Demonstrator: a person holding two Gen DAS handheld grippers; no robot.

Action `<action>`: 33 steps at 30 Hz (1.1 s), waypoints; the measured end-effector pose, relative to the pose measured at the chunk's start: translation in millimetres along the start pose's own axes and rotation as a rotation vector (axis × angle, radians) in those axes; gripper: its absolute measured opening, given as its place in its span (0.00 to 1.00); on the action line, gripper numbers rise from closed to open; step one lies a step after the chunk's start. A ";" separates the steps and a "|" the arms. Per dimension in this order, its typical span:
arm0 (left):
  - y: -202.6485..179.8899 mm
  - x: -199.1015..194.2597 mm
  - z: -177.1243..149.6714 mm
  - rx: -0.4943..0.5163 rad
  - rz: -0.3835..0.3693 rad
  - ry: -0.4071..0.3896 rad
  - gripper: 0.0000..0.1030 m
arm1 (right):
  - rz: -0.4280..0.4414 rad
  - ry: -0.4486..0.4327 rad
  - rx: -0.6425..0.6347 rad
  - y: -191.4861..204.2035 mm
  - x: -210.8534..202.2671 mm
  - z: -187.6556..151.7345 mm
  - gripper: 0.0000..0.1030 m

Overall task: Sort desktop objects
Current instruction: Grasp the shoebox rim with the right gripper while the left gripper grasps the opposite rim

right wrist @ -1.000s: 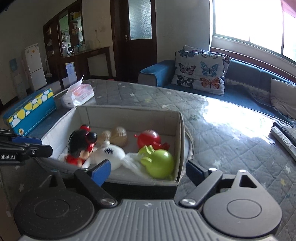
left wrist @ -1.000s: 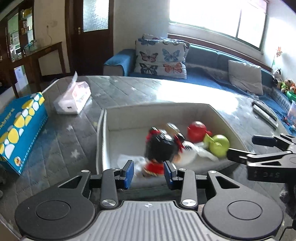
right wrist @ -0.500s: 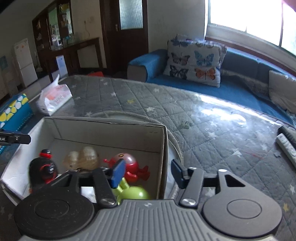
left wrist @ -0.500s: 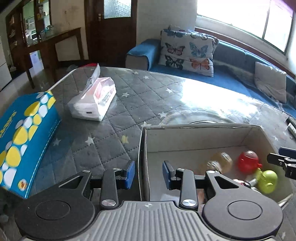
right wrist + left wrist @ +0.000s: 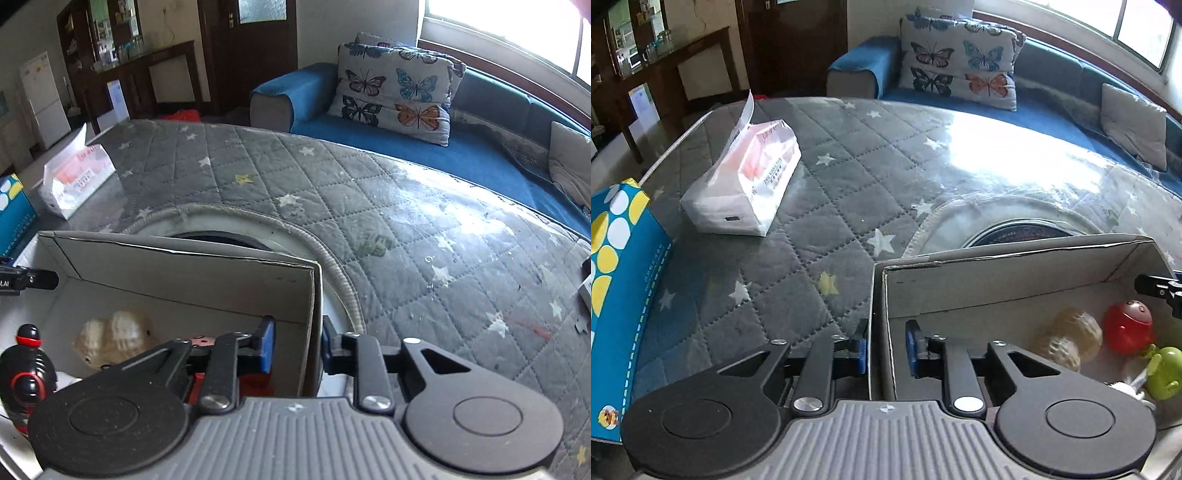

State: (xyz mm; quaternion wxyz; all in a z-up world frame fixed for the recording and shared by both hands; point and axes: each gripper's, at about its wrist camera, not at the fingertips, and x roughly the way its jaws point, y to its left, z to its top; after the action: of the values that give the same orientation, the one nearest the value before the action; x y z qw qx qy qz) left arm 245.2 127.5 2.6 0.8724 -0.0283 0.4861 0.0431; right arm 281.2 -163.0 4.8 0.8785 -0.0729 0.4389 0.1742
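The quilted table cover (image 5: 849, 192) was grey with white and yellow stars. The cardboard tissue box (image 5: 617, 295) was blue with yellow and white dots. The cushions (image 5: 399, 96) bore multicoloured butterflies.

Tissue pack (image 5: 746, 184): "ZHU XIANG" partly legible on side, rest too small. Left gripper (image 5: 26, 282) edge in right wrist view: ".AI" in white. Blue dotted box (image 5: 617, 306): side print unreadable.

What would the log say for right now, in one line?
left tongs: straddling box left wall, not clamped | right tongs: straddling right wall, not clamped | toys: inside box
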 end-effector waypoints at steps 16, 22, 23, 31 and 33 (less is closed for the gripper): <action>-1.9 -34.6 15.8 -0.035 0.027 -0.237 0.08 | -0.054 -0.204 -0.013 -1.4 -32.5 16.0 0.05; -10.2 -63.9 14.3 -0.042 0.047 -0.376 0.08 | -0.065 -0.354 -0.003 -3.5 -68.0 11.7 0.04; -12.2 -66.5 12.0 -0.038 0.052 -0.391 0.07 | -0.064 -0.365 0.001 -4.2 -72.7 9.5 0.04; -21.1 -95.1 -25.6 -0.036 0.063 -0.519 0.08 | -0.068 -0.442 -0.017 -4.0 -107.3 -18.3 0.04; -24.7 -102.8 -37.4 -0.025 0.076 -0.558 0.07 | -0.074 -0.457 -0.028 -2.4 -115.2 -24.8 0.04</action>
State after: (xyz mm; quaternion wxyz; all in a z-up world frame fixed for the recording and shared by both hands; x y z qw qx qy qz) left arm 162.3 94.7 70.6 0.9698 -0.0079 0.2274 0.0879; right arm 199.7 -200.0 81.5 0.9597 -0.0599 0.2232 0.1601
